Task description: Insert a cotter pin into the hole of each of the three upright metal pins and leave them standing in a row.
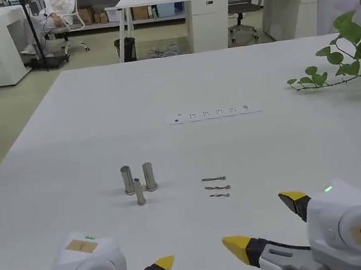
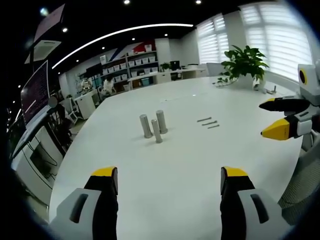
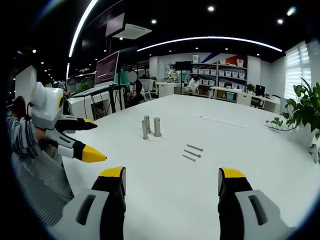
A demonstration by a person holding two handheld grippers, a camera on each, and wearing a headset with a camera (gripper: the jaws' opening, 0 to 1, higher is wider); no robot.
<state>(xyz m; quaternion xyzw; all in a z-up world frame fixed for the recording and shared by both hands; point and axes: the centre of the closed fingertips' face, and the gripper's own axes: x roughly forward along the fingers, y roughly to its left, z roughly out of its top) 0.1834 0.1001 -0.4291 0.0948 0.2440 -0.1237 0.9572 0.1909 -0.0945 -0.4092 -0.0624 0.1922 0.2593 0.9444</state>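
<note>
Both jaws of the left gripper (image 2: 170,175) stand wide apart, yellow tips up, with bare white table (image 1: 266,138) between them; it holds nothing and touches nothing. The right gripper (image 1: 265,220) is spread just as wide at the near right of the head view, its two yellow tips well apart and likewise empty; it hangs above the tabletop, level with its partner.

Farther out, near the middle of the table, the three metal pins (image 1: 138,182) stand upright in a tight cluster rather than a row: two side by side and the third just in front, between them; whether they touch I cannot tell. To their right, clearly apart from them, the three cotter pins (image 1: 216,187) lie flat on the table, parallel, one behind the other; none sits in a metal pin.

Beyond these a flat strip of sockets (image 1: 211,113) lies in the tabletop; a trailing green plant (image 1: 347,51) reaches in from the far right edge. Past the table stand white desks (image 1: 217,0), and a person sits in a chair (image 1: 59,12) at the far left.
</note>
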